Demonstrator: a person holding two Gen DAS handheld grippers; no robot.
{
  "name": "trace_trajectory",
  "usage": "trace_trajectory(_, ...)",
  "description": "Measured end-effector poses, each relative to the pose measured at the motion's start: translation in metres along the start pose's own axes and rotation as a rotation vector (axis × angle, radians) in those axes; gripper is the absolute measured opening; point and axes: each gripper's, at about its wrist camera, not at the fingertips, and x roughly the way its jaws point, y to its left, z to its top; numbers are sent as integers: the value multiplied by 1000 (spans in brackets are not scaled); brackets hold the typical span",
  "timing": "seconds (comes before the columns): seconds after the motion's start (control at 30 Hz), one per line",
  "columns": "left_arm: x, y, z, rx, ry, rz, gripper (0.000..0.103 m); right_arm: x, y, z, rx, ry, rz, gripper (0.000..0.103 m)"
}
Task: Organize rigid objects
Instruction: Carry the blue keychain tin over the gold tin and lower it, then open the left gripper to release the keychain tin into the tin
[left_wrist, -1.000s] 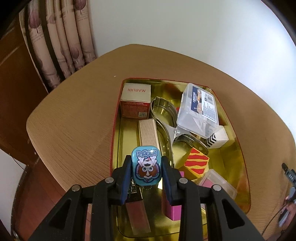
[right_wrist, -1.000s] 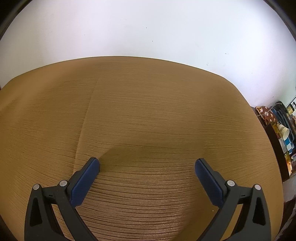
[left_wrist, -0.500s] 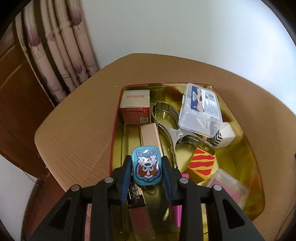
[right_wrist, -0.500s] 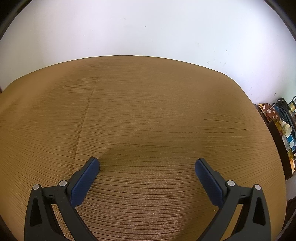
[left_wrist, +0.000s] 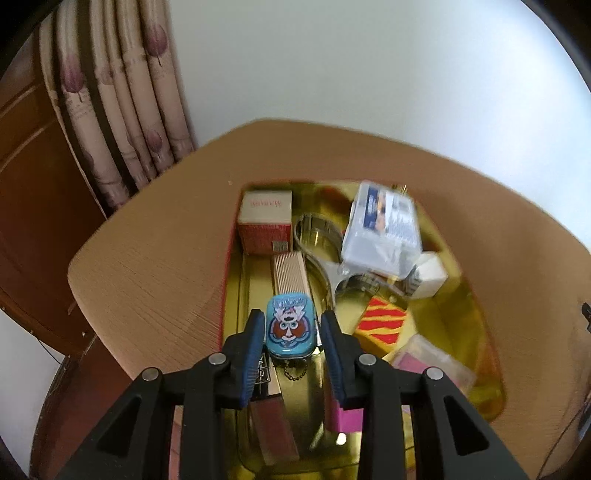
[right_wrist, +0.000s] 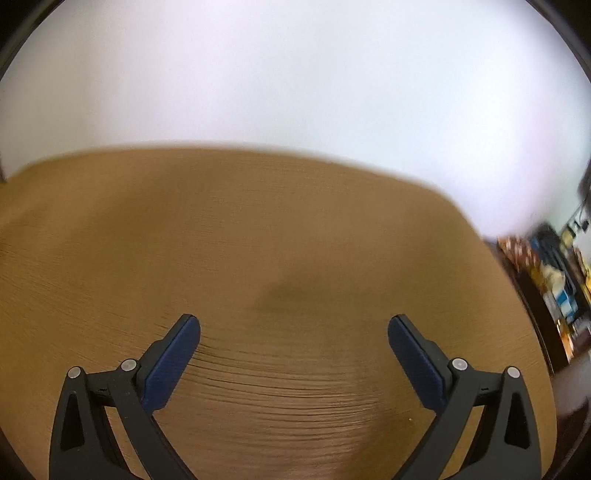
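Observation:
My left gripper (left_wrist: 292, 325) is shut on a small blue tin (left_wrist: 291, 327) with a cartoon face and a short chain hanging from it. It holds the tin above the near left part of a gold tray with a red rim (left_wrist: 229, 266). The tray holds a red and cream box (left_wrist: 264, 218), a ribbed beige case (left_wrist: 290, 273), a metal clip tool (left_wrist: 320, 246), a clear plastic box (left_wrist: 384, 225), a yellow and red block (left_wrist: 384, 325) and a pink piece (left_wrist: 341, 417). My right gripper (right_wrist: 293, 330) is open and empty over bare wood table (right_wrist: 258, 240).
The tray sits on a rounded wooden table (left_wrist: 147, 266). A curtain (left_wrist: 122, 110) and dark wood panel (left_wrist: 33, 192) stand at the left behind it. A white wall is at the back. A cluttered shelf (right_wrist: 554, 280) shows off the table's right edge.
My left gripper has risen and pulled back with the tin, so the tray looks smaller and farther. My right gripper has lifted and tilted up, showing more wall.

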Motion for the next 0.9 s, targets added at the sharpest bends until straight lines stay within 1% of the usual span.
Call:
trace_trajectory(0.03, -7, 0, 0, -1, -10, -2, 32, -18, 11, 3, -5, -42, 38, 101)
trace_trajectory(0.1, -18, 0, -2, 1, -26, -11, 32, -49, 33, 8, -18, -96, 121, 101)
trace_trajectory(0.23, -45, -2, -7, 20, -74, -1, 32, -109, 84, 11, -50, -183, 283, 102)
trace_trajectory(0.27, -54, -1, -9, 20, -92, 5, 32, -128, 103, 10, -66, -202, 335, 102)
trace_trajectory(0.33, -67, 2, -12, 14, -114, 6, 32, -154, 132, 5, -96, -223, 403, 102)
trace_trajectory(0.47, -91, 12, -19, -13, -157, -3, 32, -190, 183, -7, -156, -217, 500, 102)
trace_trajectory(0.53, -99, 19, -22, -29, -166, -10, 32, -203, 200, -12, -180, -228, 506, 102)
trace_trajectory(0.67, -106, 34, -24, -61, -190, 6, 32, -217, 225, -17, -212, -253, 488, 102)
trace_trajectory(0.77, -103, 43, -24, -91, -183, 1, 32, -221, 230, -18, -195, -253, 485, 102)
trace_trajectory(0.8, -102, 46, -25, -102, -191, 0, 32, -223, 228, -19, -178, -254, 484, 102)
trace_trajectory(0.87, -98, 47, -27, -99, -204, 26, 33, -224, 224, -23, -143, -258, 483, 102)
trace_trajectory(0.9, -95, 47, -27, -97, -186, 29, 33, -224, 223, -24, -133, -261, 480, 102)
